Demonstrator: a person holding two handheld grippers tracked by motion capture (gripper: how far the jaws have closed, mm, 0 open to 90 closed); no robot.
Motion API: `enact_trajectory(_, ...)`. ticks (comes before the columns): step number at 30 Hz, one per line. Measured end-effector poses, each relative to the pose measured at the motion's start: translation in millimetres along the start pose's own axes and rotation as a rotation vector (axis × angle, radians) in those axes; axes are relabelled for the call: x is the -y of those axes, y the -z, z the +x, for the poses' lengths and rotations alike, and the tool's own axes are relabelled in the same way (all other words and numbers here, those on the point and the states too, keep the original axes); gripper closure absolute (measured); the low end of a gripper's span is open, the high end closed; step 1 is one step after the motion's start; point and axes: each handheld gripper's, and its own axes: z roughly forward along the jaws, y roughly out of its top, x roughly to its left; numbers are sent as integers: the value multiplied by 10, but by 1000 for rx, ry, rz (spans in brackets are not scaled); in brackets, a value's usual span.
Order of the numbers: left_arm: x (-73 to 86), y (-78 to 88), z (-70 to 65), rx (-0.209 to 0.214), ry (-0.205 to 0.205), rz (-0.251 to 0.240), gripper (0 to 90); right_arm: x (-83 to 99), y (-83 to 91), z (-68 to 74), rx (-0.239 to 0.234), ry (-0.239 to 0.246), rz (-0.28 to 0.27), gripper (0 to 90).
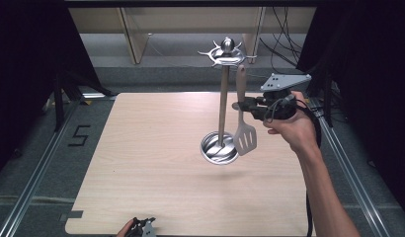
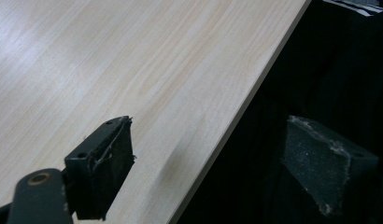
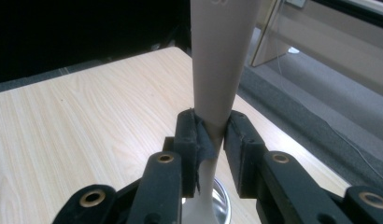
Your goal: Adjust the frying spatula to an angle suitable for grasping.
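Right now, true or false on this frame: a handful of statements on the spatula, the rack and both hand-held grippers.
1. The right hand-held gripper is shut on the spatula's handle. True.
2. The spatula lies flat on the table. False: it is upright beside the utensil rack.
3. The left hand-held gripper is open. True.
4. The left hand-held gripper holds the rack. False: nothing is between its jaws, and it sits at the table's near edge.

The high view looks forward and down over the whole tabletop; both gripper views skim that tabletop closely.
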Motion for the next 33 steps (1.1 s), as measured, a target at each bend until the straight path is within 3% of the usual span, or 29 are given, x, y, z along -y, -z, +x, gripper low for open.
enact_trajectory(2, 0, 0, 1, 0, -1, 3, 156, 5, -20, -7, -10, -5, 20, 761)
enact_trajectory(11, 2, -10, 3, 14, 4, 3, 157, 23, -58, 6, -23, -22, -6, 759)
enact_trajectory(13, 2, -12, 3, 13, 3, 3, 156, 45, -69, 9, -16, -24, -34, 757)
enact_trajectory(14, 3, -12, 2, 13, 4, 3, 157, 56, -68, 27, -19, -53, -35, 757)
enact_trajectory(16, 3, -12, 3, 13, 4, 3, 156, 64, -68, 21, -29, -32, -42, 754)
enact_trajectory(19, 3, -12, 1, -11, 1, 6, 157, 86, -68, 51, -31, -50, -62, 751)
enact_trajectory(20, 3, -12, 1, -11, 1, 6, 157, 86, -62, 51, -40, -29, -62, 749)
enact_trajectory(21, 5, -12, 0, 4, 8, 3, 156, 95, -60, 72, -34, -40, -73, 747)
enact_trajectory(24, 4, -16, 0, -13, 4, 5, 157, 140, -47, 114, -36, -44, -98, 724)
enact_trajectory(30, 5, 1, 4, -5, 4, 2, 157, 246, 40, 183, -50, -82, -192, 684)
enact_trajectory(33, 4, -2, 5, -8, 3, 4, 157, 298, 103, 238, -46, -66, -208, 650)
